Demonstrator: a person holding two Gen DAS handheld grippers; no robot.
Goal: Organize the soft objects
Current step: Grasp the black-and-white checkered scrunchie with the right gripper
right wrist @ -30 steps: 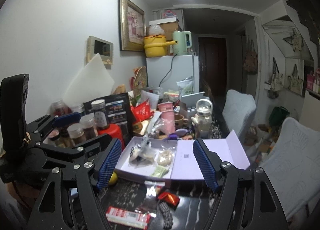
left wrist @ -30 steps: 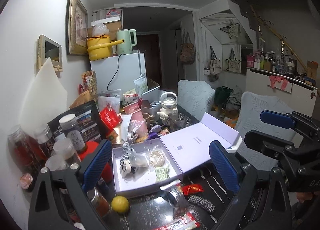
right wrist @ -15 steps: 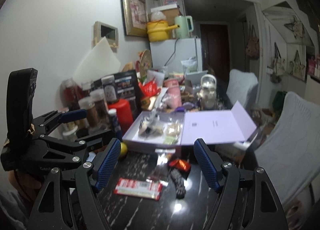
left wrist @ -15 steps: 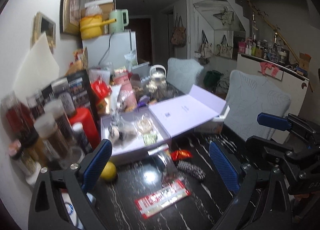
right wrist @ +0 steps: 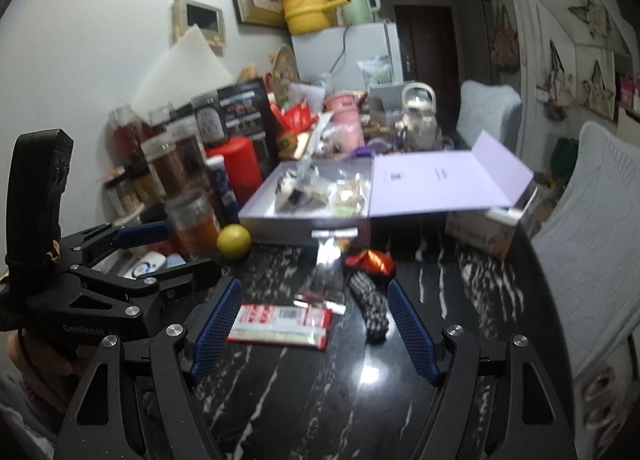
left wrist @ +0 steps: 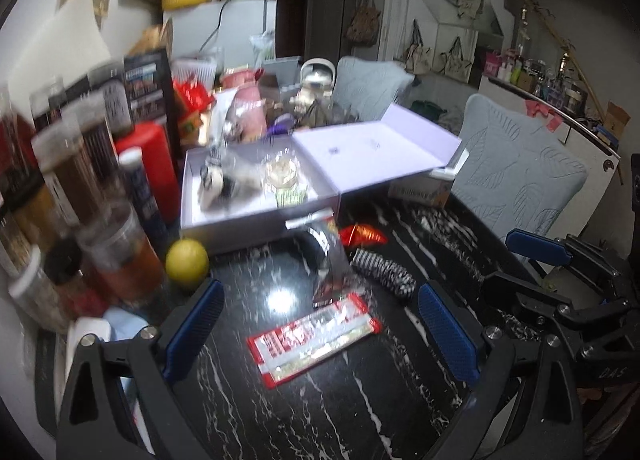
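An open lavender box (left wrist: 224,215) (right wrist: 304,234) sits on the black marble table, with several small bagged soft items inside. In front of it lie a red-and-white flat packet (left wrist: 314,342) (right wrist: 282,324), a black-and-white woven pouch (left wrist: 384,274) (right wrist: 370,310), a clear plastic bag (left wrist: 330,260) (right wrist: 326,278) and a red foil wrapper (left wrist: 362,236) (right wrist: 370,260). My left gripper (left wrist: 318,336) is open and empty above the packet. My right gripper (right wrist: 314,326) is open and empty, its jaws either side of packet and pouch.
A yellow lemon (left wrist: 187,262) (right wrist: 234,240) lies by the box's left corner. Jars and a red canister (left wrist: 150,175) crowd the table's left side by the wall. Padded chairs (left wrist: 520,183) stand at the right. The box lid (right wrist: 444,183) lies open to the right.
Both grippers have tilted down and moved closer to the table; the packet, pouch and wrapper now sit nearer the jaws. Both jaws stayed open.
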